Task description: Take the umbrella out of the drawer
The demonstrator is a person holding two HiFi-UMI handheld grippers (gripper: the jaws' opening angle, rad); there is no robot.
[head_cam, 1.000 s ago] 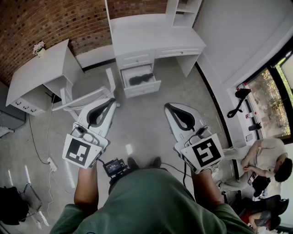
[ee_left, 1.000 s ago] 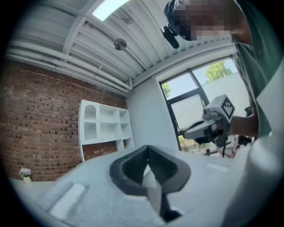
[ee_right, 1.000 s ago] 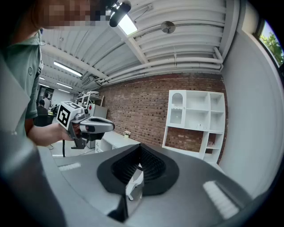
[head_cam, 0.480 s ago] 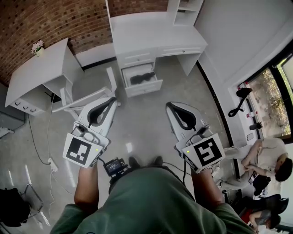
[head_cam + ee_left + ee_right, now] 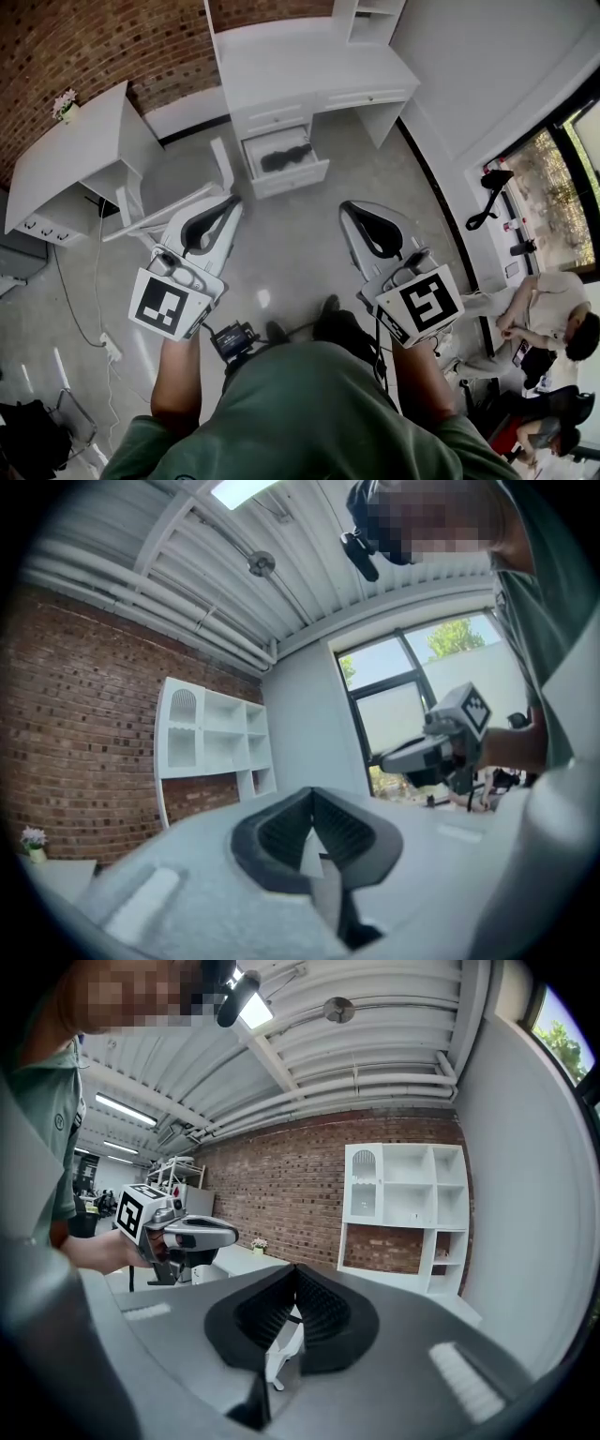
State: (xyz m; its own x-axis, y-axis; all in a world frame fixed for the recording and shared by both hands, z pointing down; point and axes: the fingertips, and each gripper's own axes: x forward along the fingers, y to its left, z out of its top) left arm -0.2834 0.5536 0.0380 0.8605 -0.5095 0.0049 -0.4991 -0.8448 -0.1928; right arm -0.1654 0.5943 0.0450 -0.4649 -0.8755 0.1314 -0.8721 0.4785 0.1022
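Umbrella [image 5: 285,157]: dark, lying along the open drawer [image 5: 298,180] on the far side, below the white desk [image 5: 309,66].
Left gripper [image 5: 223,208]: jaws fully together with nothing between them; well apart from the drawer.
Right gripper [image 5: 352,212]: the same, pads pressed together on nothing.
Stage: I judge this to be the approach; no reach has begun.
Risk 1: the white chair [image 5: 173,202] stands just left of my path, near the left gripper, so a wide swing could clip it.
Risk 2: if I arrive with both sets of jaws closed, I would likely shove the umbrella deeper instead of gripping it.
Risk 3: the drawer walls sit close around the umbrella, so a pad could catch the rim.
Risk 4: with only 1 gripper on soft folded fabric, the umbrella could slip out.
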